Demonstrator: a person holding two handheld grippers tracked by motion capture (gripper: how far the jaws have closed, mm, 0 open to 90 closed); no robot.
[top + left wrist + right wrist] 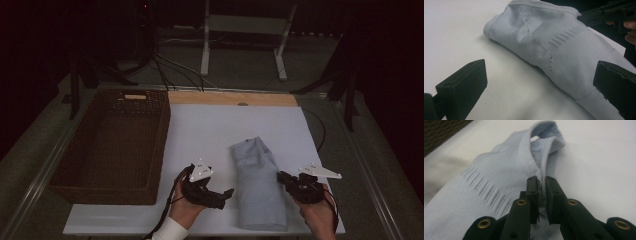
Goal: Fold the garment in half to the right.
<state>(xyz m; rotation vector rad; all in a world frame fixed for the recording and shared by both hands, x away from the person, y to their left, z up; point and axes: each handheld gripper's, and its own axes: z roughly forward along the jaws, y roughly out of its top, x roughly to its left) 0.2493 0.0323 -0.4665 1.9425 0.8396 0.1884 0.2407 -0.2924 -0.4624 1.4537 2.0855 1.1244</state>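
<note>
A folded light-blue knit garment (257,182) lies on the white board (210,130) at the near middle. My right gripper (281,176) sits at its right edge, jaws shut on the ribbed hem of the garment (534,170); in the right gripper view the right gripper (542,182) pinches that hem between its tips. My left gripper (227,192) rests just left of the cloth, open, with nothing between its jaws. In the left gripper view the left gripper (541,85) frames the garment (549,42), and the other gripper (606,13) shows at the top right.
A dark woven basket (112,145) stands along the board's left edge, with nothing seen in it. A wooden strip (232,98) borders the board's far side. Cables and a white stand (245,35) lie on the floor beyond the table.
</note>
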